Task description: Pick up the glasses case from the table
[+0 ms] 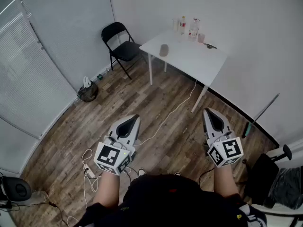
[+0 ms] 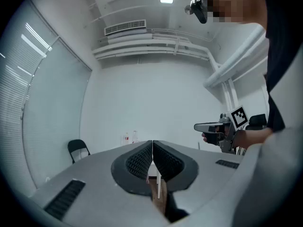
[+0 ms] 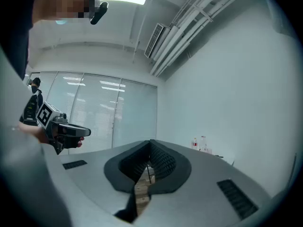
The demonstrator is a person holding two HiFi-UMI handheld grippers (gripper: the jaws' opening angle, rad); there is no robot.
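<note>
Head view: left gripper (image 1: 134, 119) & right gripper (image 1: 208, 111) shut, empty, far from grey oval glasses case (image 1: 164, 50) on white sq. table (image 1: 199, 63); pickup not begun.

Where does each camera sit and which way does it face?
Head view: on the person's head, facing steeply down over the floor to the table; shows forearms, left gripper, right gripper.
Left gripper view: on the left gripper, level along its shut jaws toward the table; right gripper at right.
Right gripper view: on the right gripper, level along shut jaws; left gripper at left.
Shared: the bottles show in all three.
</note>
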